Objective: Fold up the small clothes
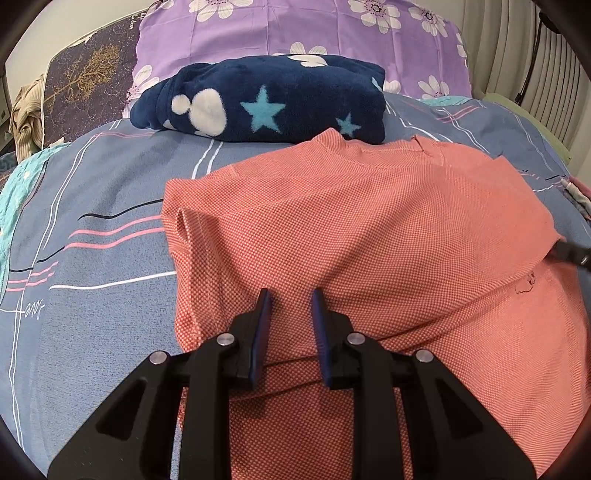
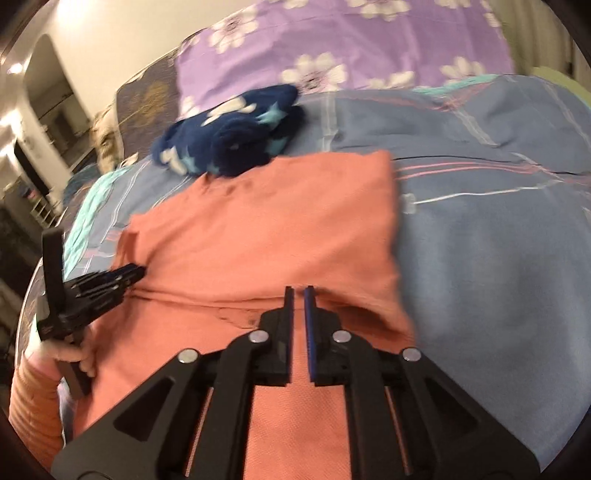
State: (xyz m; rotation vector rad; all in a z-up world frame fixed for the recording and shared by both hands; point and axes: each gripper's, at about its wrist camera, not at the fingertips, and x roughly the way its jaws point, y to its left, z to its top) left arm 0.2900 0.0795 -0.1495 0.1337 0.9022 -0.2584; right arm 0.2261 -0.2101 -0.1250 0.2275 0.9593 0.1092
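A salmon-pink knit shirt (image 1: 369, 221) lies on the bed, its far part folded over toward me; it also shows in the right wrist view (image 2: 266, 229). My left gripper (image 1: 290, 295) hovers over the shirt's near left part, jaws a little apart and empty. It appears from the side in the right wrist view (image 2: 129, 275) at the shirt's left fold edge. My right gripper (image 2: 299, 290) sits over the fold line near the shirt's right side, jaws nearly closed with a narrow gap, nothing clearly between them. Its tip shows in the left wrist view (image 1: 565, 251).
A folded navy fleece with stars and white shapes (image 1: 273, 99) lies just beyond the shirt. A purple flowered pillow (image 1: 295, 33) is behind it. The blue striped bedsheet (image 1: 92, 258) spreads around. Curtains (image 1: 517, 55) hang at the right.
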